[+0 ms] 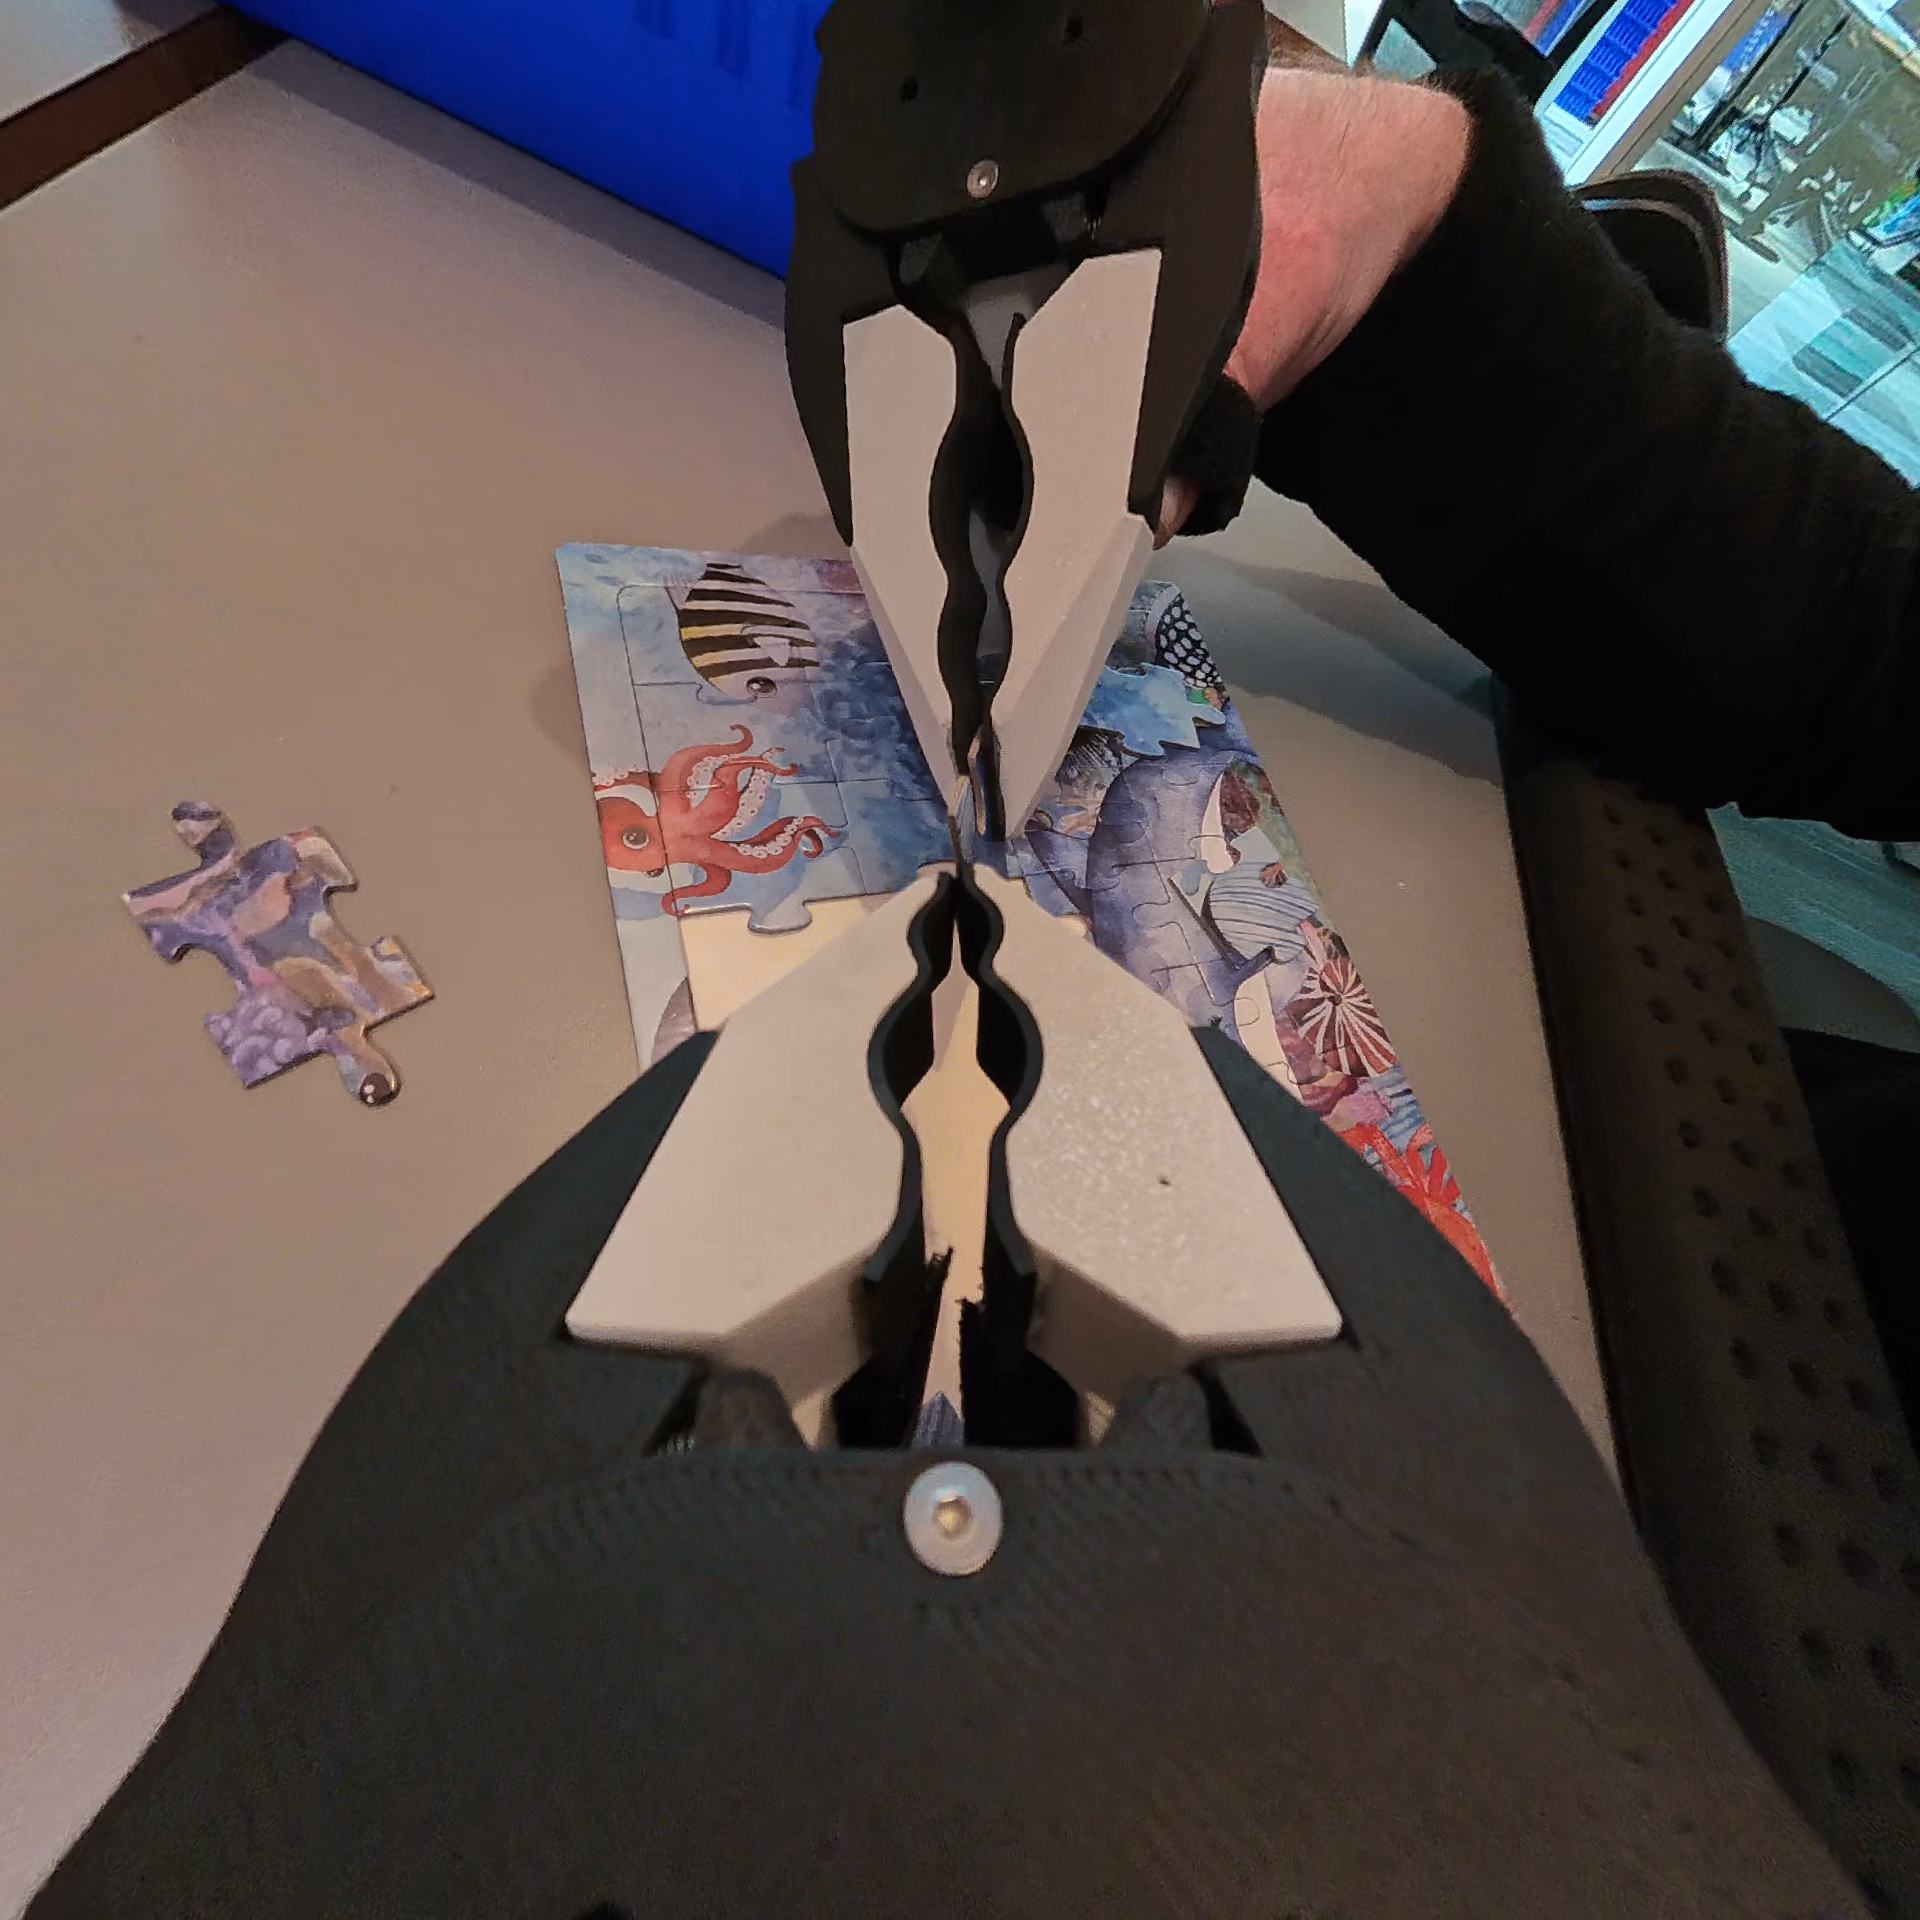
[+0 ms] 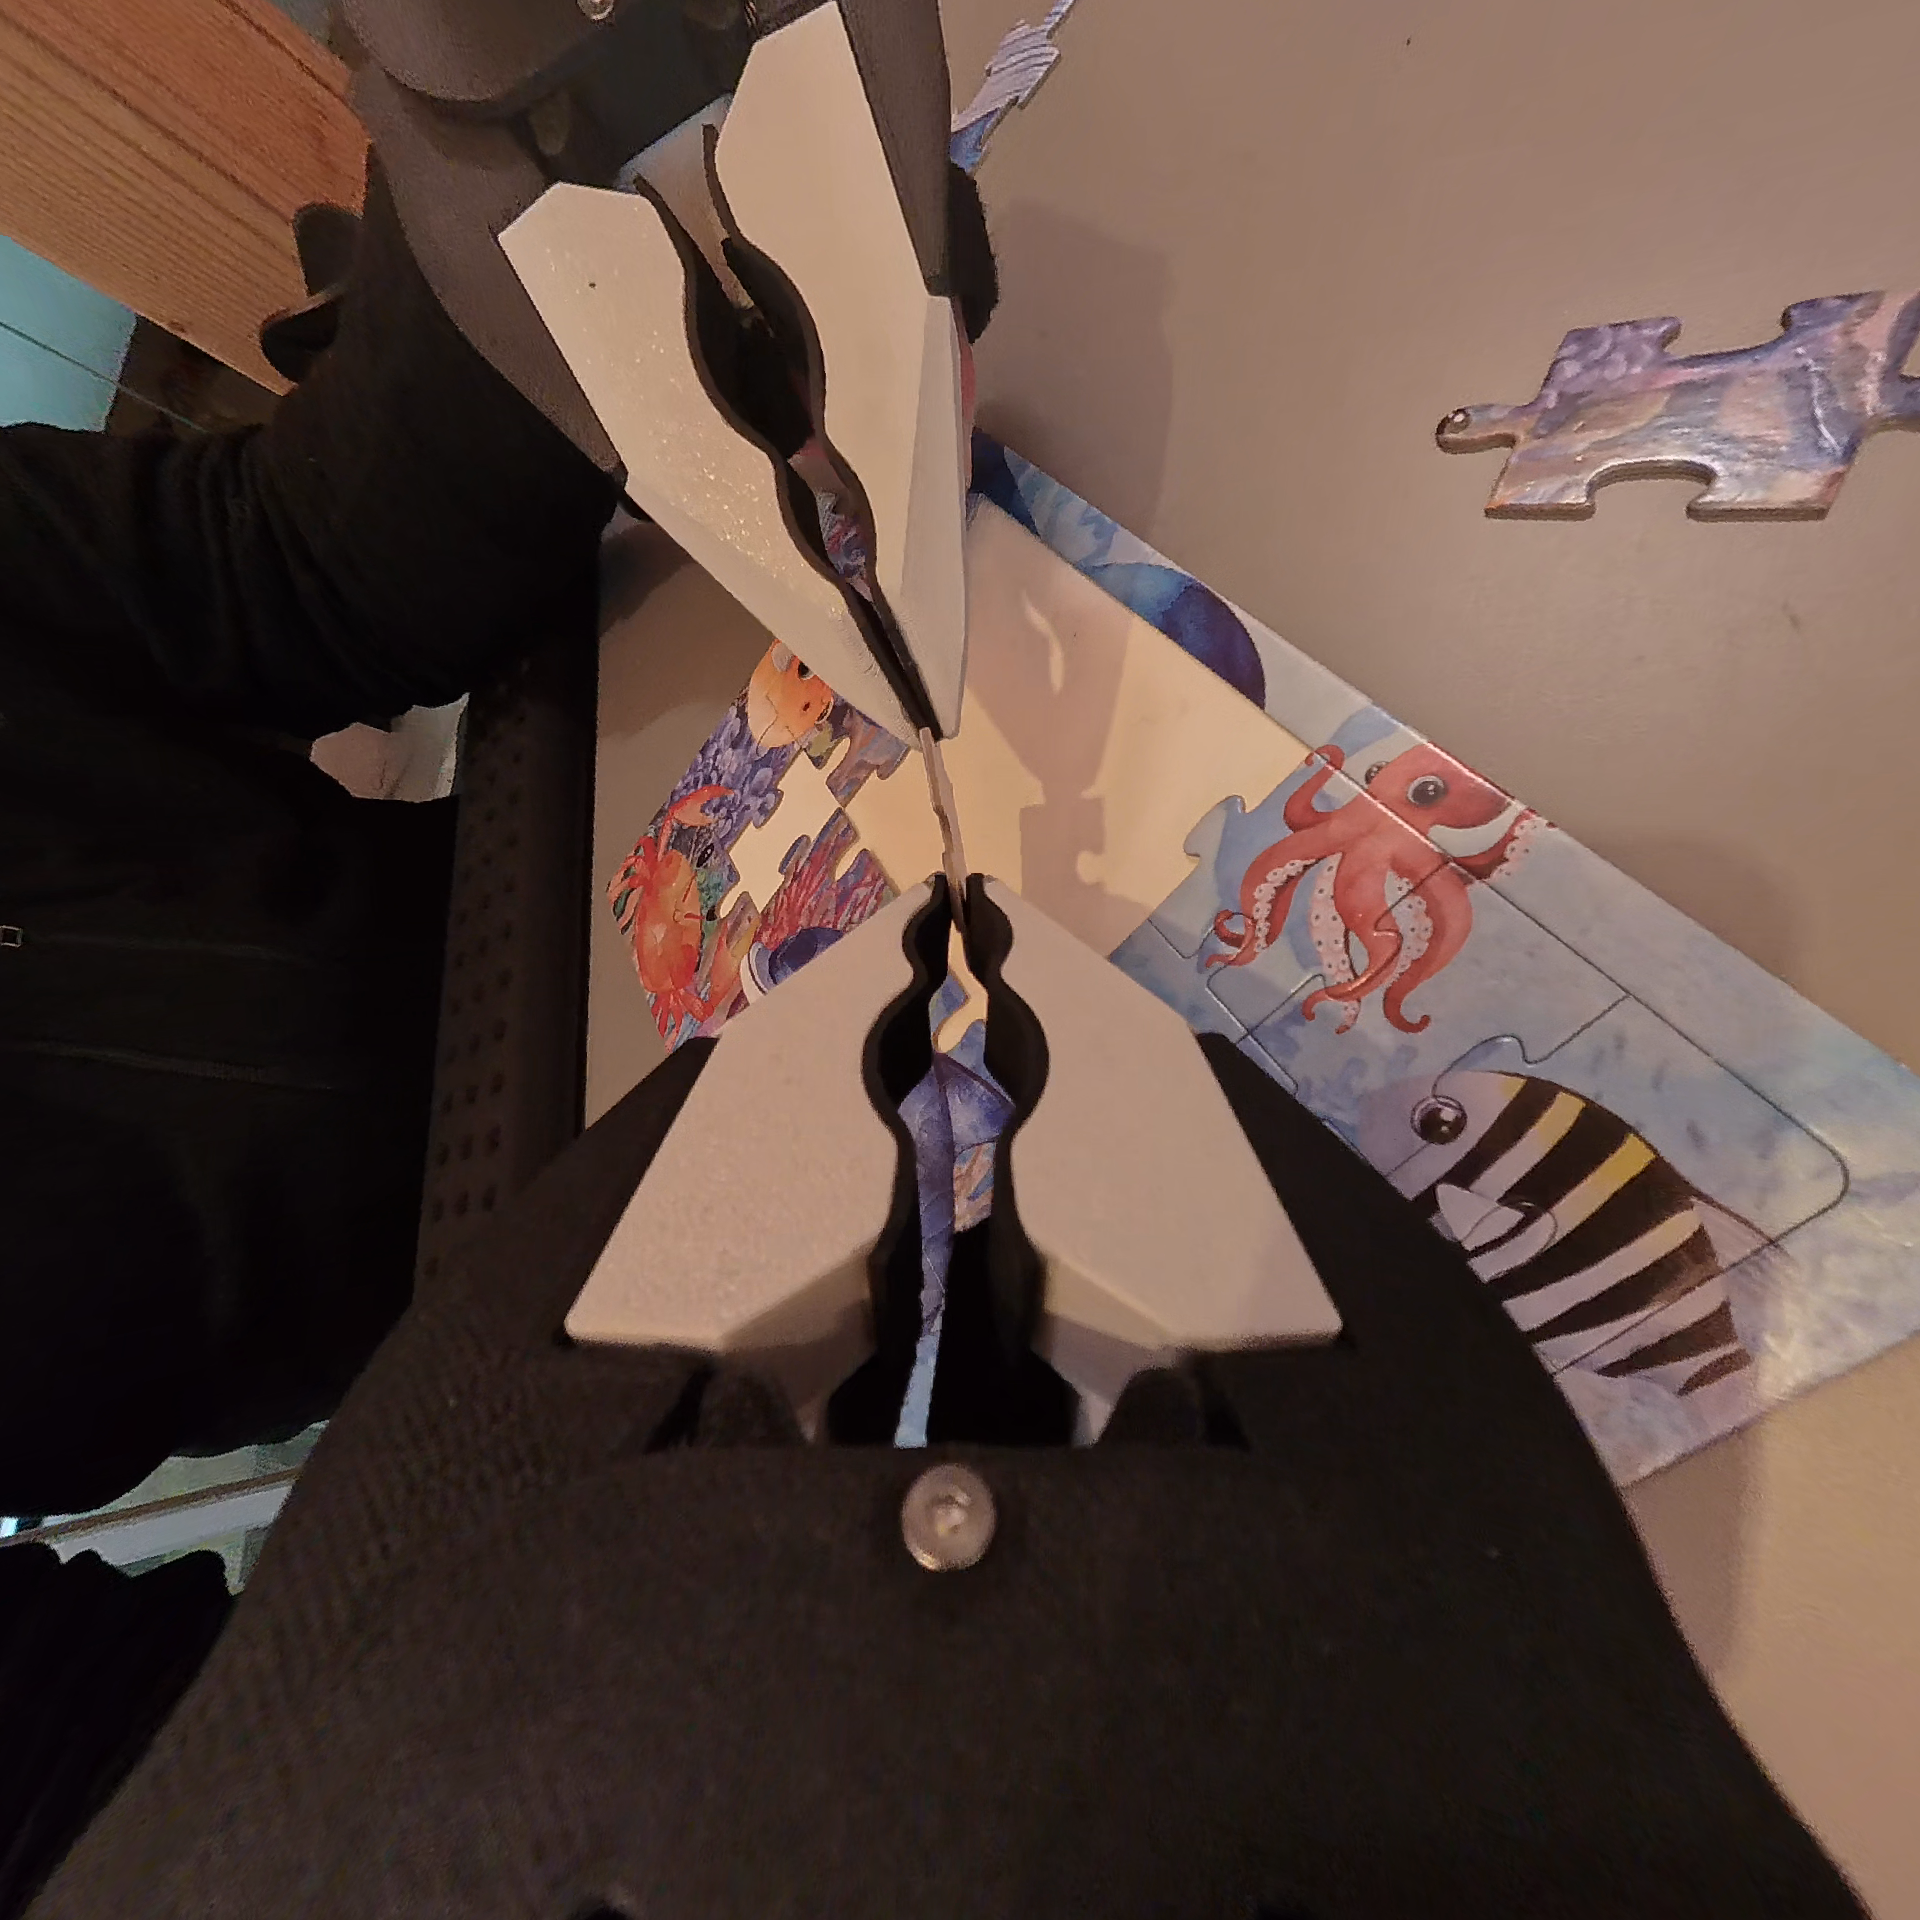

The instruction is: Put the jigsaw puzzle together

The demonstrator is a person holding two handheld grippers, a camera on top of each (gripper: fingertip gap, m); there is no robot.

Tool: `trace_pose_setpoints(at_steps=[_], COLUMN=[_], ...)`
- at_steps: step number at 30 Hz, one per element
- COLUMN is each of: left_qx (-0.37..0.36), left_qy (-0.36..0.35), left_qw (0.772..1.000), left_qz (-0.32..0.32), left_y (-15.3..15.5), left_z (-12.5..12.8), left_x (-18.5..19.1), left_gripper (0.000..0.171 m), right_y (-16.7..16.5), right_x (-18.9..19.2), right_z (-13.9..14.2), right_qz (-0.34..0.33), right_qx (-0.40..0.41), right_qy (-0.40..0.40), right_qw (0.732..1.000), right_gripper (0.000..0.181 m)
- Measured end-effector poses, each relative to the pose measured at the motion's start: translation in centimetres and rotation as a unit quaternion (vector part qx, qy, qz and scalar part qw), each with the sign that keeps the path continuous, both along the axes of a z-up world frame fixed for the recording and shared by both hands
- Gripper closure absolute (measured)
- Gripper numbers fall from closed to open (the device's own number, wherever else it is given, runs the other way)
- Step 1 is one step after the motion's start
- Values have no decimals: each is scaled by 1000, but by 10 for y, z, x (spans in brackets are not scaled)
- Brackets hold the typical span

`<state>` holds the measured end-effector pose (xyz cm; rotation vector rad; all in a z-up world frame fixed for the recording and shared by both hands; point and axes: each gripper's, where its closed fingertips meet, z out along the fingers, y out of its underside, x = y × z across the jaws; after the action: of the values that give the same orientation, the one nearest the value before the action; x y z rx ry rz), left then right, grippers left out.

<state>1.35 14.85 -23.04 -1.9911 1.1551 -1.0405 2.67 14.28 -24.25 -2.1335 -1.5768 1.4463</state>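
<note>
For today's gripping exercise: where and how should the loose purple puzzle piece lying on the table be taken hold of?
The loose piece lies flat on the table, apart from the puzzle tray. Probably come from above with the tongs, pinching across its narrow middle, between the knobs, since no edge is raised.

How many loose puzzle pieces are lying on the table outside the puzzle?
2: a purple piece on the bare table beside the puzzle, and a bluish one cut off at the picture's top edge. Others may be out of view.

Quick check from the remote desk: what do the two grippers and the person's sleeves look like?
Both the left gripper and right gripper have black textured printed bodies, pale grey wedge-shaped fingers with wavy black inner pads, and a silver screw at the hinge. The person wears black sleeves and a black fingerless glove.
</note>
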Motion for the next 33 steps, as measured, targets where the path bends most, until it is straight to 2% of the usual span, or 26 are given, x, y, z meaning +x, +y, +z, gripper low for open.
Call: trace_pose_setpoints(at_steps=[11,12,18,22,25,27,30,33], left_qx=[-6,-6,16,22,26,21,28,25], left_qy=[23,21,-16,-27,12,66,147,188], left_qw=[1000,1000,996,994,995,996,989,982], left_qz=[6,11,84,108,95,56,17,1], left_y=[2,4,32,40,36,21,5,-5], left_z=[-10,-8,13,20,10,-6,-26,-33], left_x=[-1,-3,-24,-37,-43,-47,-61,-79], left_gripper=[171,167,160,158,153,149,144,138], right_y=[-2,0,30,53,54,52,47,45], right_x=[0,-1,-4,-2,-2,-4,-8,-11], right_z=[-4,-3,14,37,41,39,35,32], right_qz=[4,0,-73,-135,-139,-132,-121,-116], right_qx=[-7,-4,27,10,4,8,10,11], right_qy=[-6,-3,40,107,123,118,110,104], right_qw=[1000,1000,996,985,983,984,986,988], right_gripper=[181,181,181,181,181,181,181,181])
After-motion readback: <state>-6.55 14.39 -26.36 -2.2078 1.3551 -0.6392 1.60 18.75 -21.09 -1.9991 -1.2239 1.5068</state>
